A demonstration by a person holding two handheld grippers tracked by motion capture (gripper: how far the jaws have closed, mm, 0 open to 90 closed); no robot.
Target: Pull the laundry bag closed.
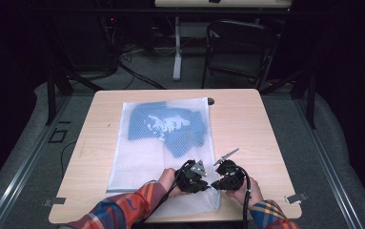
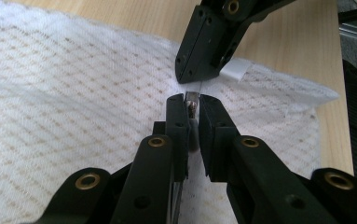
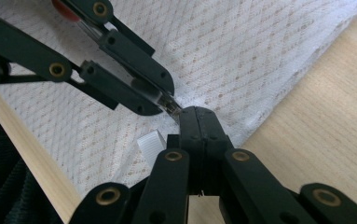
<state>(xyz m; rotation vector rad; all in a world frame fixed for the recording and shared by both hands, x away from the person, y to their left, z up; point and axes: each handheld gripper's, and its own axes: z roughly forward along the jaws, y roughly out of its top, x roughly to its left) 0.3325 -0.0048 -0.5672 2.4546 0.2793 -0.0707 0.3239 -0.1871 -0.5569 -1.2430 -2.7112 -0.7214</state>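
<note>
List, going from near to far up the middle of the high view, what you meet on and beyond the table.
Left tool and right tool on the white mesh bag's near end → blue cloth inside the bag → small dark knob at the table's far edge → black chair.

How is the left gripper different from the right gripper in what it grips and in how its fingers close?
The left gripper pinches a small metal zipper pull, while the right gripper pinches the white fabric of the mesh bag. The left gripper's fingers leave a narrow gap around the pull; the right gripper's fingers press flat together. Both are black and meet almost tip to tip over the bag.
</note>
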